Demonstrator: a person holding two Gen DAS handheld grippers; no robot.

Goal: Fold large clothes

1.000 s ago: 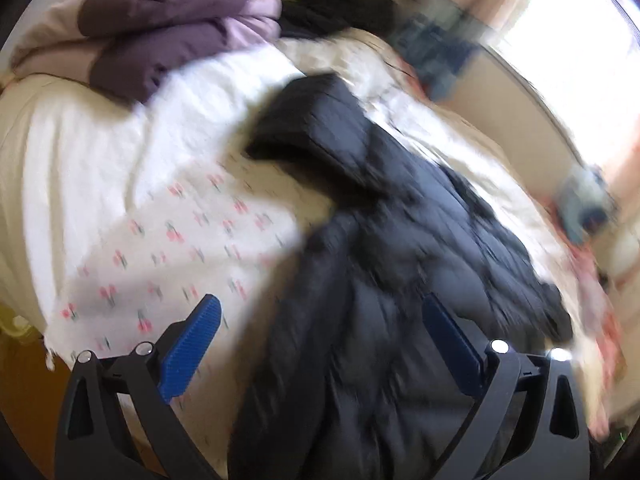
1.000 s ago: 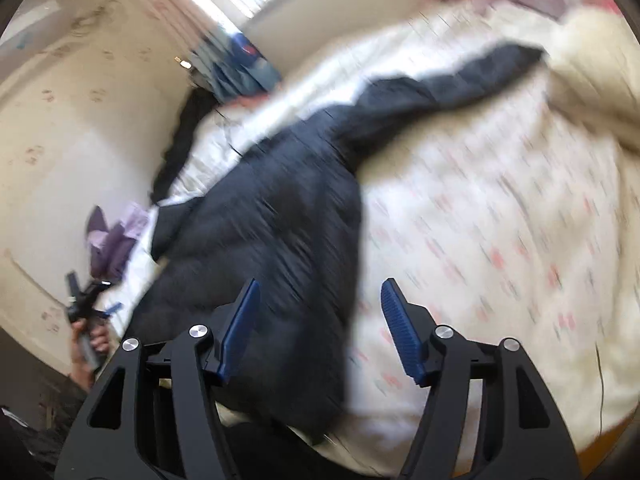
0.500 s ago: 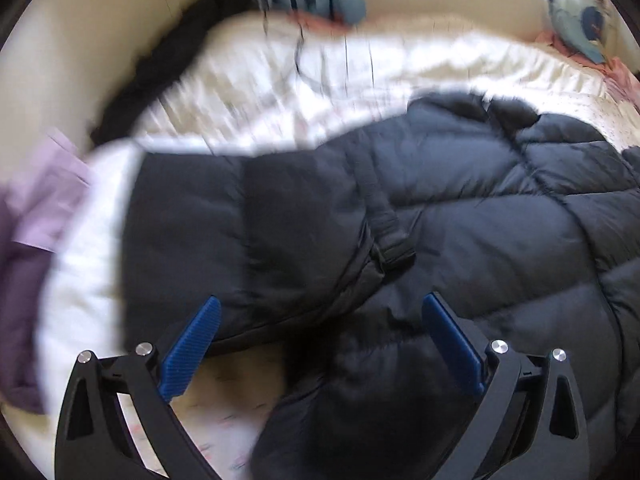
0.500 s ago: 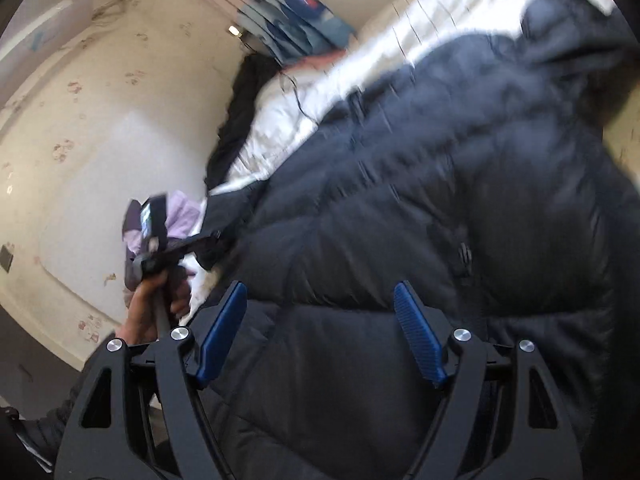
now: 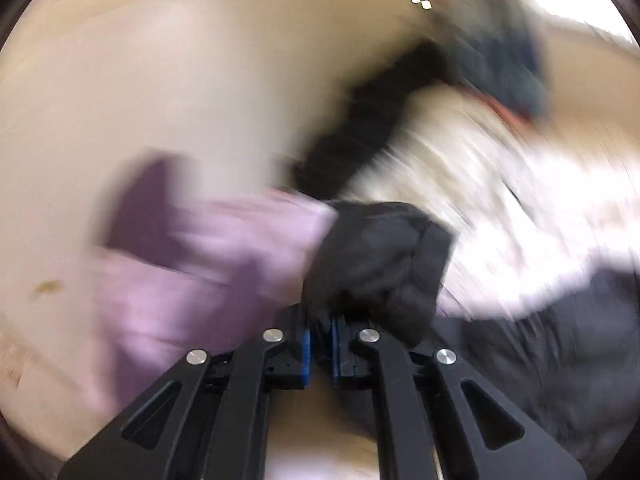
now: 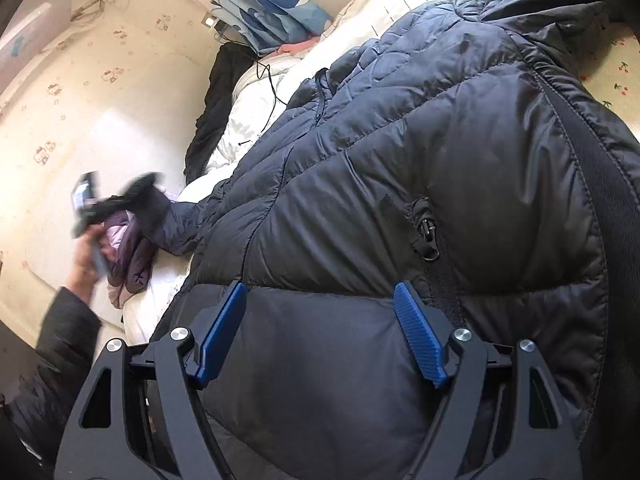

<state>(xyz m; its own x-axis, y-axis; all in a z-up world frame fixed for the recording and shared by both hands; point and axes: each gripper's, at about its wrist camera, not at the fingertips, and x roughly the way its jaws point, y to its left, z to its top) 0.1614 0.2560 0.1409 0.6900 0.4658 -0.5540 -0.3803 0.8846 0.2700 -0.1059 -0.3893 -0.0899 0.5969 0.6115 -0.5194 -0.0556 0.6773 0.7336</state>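
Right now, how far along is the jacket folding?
Barely begun. Nothing looks folded: the jacket lies spread open on the bed. In hand: the left gripper is shut on the sleeve end. The right gripper hovers open over the hem. Left: both sleeves and the body folds.

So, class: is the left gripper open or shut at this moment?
Shut: the left gripper has its blue pads pinched on the sleeve end of the black puffer jacket.

Home bedroom: bed w/ white bedding (image 6: 256, 120), patterned wallpaper (image 6: 100, 92), curtain (image 6: 276, 8).
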